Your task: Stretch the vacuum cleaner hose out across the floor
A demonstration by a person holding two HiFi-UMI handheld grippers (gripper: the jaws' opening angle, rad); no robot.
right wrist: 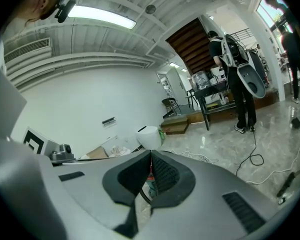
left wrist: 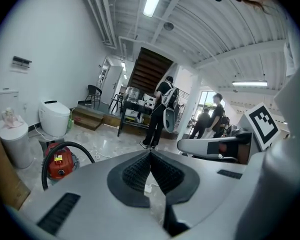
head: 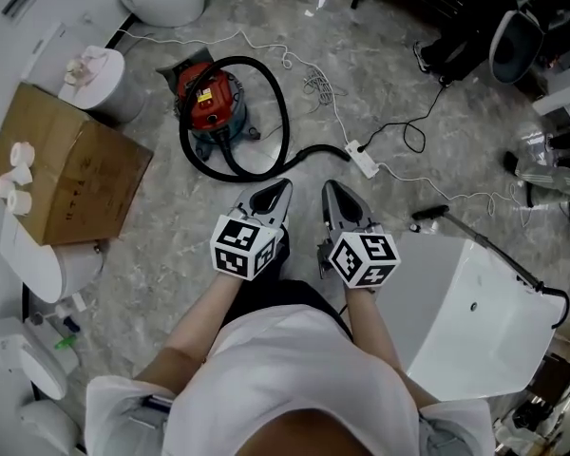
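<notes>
Holding left claw (head: 281, 190) and right claw (head: 331, 190) pressed together, empty, side by side. Looking down at hose (head: 284, 114) curled around red vacuum cleaner (head: 210, 100).

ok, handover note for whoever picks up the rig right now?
Left gripper: shut, empty.
Right gripper: shut, empty. The two are side by side, touching nothing.
Hose: looped around the red vacuum. Its free end lies on the floor just ahead of the grippers, beside a power strip.
Done: nothing yet.
Left: grip the free end and pull the hose out straight across the floor.
</notes>
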